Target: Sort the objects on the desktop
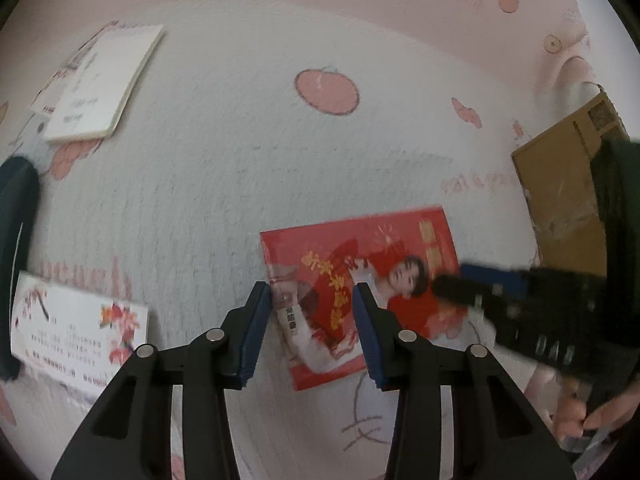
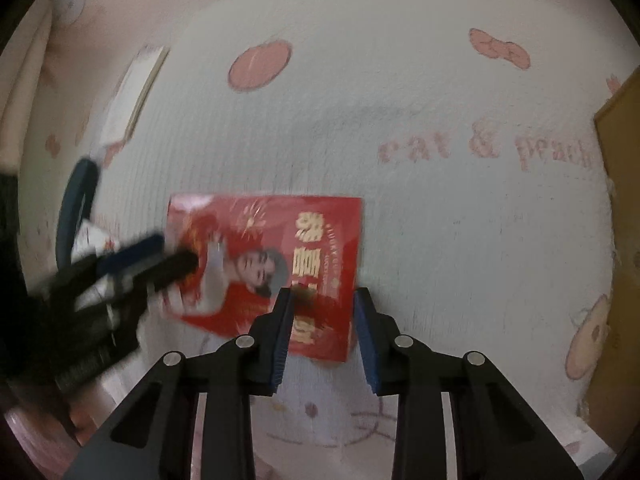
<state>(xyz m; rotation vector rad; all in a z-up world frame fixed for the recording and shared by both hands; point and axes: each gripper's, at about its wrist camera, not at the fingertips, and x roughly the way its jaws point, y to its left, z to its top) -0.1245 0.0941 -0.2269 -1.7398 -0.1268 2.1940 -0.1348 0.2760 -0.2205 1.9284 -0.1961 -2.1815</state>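
Observation:
A red card with a printed portrait (image 1: 360, 280) lies flat on the white patterned cloth, and it also shows in the right wrist view (image 2: 280, 256). My left gripper (image 1: 312, 300) is open and empty, just above the card's left part. My right gripper (image 2: 322, 304) is open and empty over the card's right edge. The right gripper shows blurred in the left wrist view (image 1: 460, 280), over the card's right side. The left gripper shows blurred in the right wrist view (image 2: 172, 256), over the card's left side.
A white notebook (image 1: 100, 84) lies far left on the cloth. A flowered white card (image 1: 76, 324) lies near left beside a dark curved object (image 1: 16, 248). A brown cardboard box (image 1: 564, 196) stands at the right, also in the right wrist view (image 2: 620, 208).

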